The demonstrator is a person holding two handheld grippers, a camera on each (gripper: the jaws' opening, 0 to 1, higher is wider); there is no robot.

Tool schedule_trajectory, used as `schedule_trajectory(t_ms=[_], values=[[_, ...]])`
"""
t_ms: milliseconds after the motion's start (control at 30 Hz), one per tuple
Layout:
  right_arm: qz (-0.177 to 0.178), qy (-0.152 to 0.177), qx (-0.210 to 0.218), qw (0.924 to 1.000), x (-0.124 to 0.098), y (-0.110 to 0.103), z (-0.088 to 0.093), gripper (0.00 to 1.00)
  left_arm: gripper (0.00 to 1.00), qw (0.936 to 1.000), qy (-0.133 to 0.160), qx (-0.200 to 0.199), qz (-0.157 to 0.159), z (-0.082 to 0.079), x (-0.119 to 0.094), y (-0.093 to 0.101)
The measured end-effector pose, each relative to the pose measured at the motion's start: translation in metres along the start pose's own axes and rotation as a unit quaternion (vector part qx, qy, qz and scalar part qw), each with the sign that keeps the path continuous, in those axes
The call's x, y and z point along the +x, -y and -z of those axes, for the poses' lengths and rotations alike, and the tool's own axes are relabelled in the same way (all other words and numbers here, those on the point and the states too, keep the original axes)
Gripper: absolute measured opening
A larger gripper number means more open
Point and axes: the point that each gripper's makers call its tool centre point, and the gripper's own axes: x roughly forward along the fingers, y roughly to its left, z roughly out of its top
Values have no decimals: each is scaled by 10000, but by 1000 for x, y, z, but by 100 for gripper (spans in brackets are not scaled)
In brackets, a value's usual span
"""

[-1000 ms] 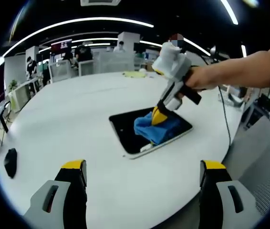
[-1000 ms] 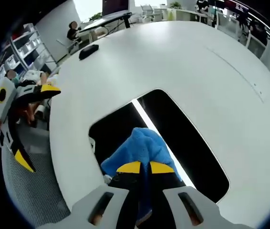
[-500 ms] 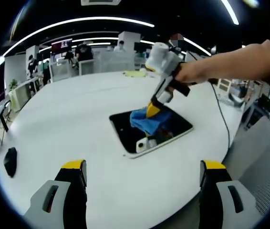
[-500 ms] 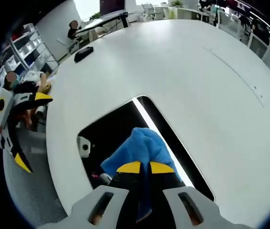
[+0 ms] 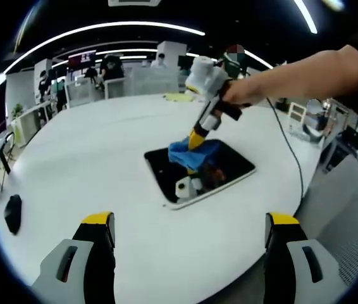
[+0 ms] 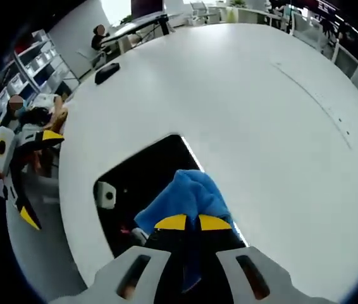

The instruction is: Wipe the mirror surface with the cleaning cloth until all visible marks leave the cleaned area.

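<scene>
Clamped between the right gripper fingers, the blue cleaning cloth is pressed on the mirror, toward its twelve o'clock end. Soft and light, the cloth is best pinched by a bunched fold. The left gripper is held apart, empty, over the white desk.

Open-plan office — desk rows, strip ceiling lights.
</scene>
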Motion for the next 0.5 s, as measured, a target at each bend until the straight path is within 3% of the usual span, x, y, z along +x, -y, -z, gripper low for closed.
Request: schedule_trajectory(t_ms=[500], values=[[35,27,-14,10000,4,12,-4,0,99,10000,-13,-20,-5,0,0,0]])
